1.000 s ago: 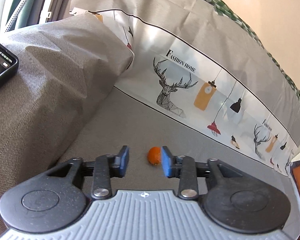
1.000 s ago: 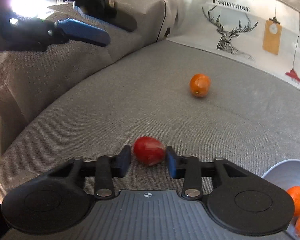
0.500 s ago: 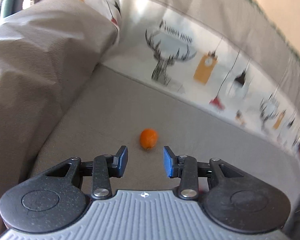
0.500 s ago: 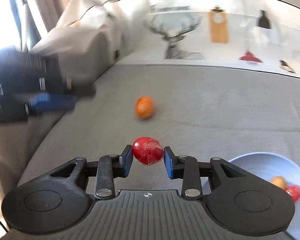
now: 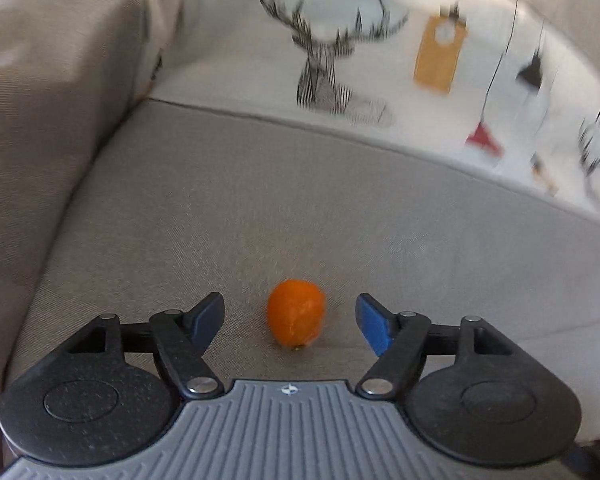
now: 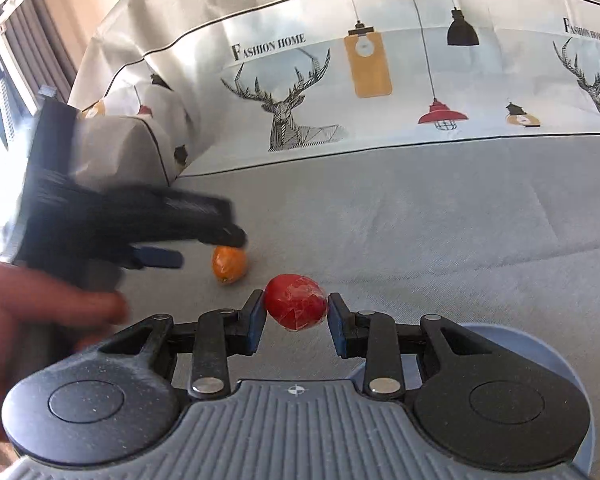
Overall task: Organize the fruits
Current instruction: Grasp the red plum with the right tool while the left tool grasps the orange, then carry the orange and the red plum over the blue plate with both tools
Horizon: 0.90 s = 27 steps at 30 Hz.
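A small orange fruit (image 5: pixel 296 318) lies on the grey sofa seat (image 5: pixel 300 208). My left gripper (image 5: pixel 291 326) is open, with the fruit between its two fingers, not touching either. In the right wrist view the same orange fruit (image 6: pixel 229 264) shows under the left gripper (image 6: pixel 188 248). My right gripper (image 6: pixel 296 318) is shut on a red fruit (image 6: pixel 296 306) and holds it above the seat. A pale blue bowl (image 6: pixel 540 344) sits low at the right, mostly hidden behind the right gripper's body.
A grey armrest (image 5: pixel 48 120) rises at the left. The backrest cover (image 6: pixel 380 80) with deer and lamp prints stands behind the seat. A hand (image 6: pixel 28 320) holds the left gripper at the left of the right wrist view.
My left gripper has come down and forward to the orange fruit and opened wider around it. My right gripper shut on the red fruit, lifted it and moved over the bowl.
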Tool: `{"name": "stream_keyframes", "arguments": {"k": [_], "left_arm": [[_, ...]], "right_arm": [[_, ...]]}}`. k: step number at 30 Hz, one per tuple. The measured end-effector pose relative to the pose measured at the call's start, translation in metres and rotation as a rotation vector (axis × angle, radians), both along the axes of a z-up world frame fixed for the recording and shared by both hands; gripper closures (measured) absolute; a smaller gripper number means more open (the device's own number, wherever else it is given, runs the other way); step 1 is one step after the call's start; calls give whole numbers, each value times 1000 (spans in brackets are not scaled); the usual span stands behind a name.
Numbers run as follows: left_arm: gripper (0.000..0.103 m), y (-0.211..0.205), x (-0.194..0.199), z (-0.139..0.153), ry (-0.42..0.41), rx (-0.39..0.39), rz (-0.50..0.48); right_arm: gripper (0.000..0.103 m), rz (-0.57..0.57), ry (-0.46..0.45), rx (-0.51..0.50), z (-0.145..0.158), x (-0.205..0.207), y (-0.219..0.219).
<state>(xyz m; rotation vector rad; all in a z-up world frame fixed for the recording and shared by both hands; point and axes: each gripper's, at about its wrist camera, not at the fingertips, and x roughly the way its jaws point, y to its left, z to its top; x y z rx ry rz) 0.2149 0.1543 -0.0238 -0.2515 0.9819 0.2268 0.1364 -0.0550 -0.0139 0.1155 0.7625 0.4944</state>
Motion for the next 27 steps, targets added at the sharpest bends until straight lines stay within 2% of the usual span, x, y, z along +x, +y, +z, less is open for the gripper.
{"name": "stream_keyframes", "arguments": {"k": [1,2,3,4,5,10,17,22,27], "left_arm": [[34,-4,2,-7,15,34,-16],[47,-9,2,-11,20,92,-40],[66,-16,0,-12,6,160,-81],[67,-21,-2,-11,-4,195,-122],[67,-23,-5,-10,-9,199,-137],[67,-24,-20,15,-60,179,-132],[67,-51,-72,61,-148,91,-126],[67,-85,-129,89,-232,48,-182],[67,-118,-186,100,-348,62,-252]], "right_arm": [[68,-2,0,1,1,0,-1],[68,-5,1,2,1,1,-1],[68,-7,2,4,2,2,-2],[68,-9,2,4,3,2,-2],[68,-10,-1,3,4,2,-3],[68,-22,-17,1,11,3,-7],[68,-54,-70,22,33,-3,-20],[68,-110,-142,82,66,-22,-55],[68,-166,-216,133,100,-52,-107]]}}
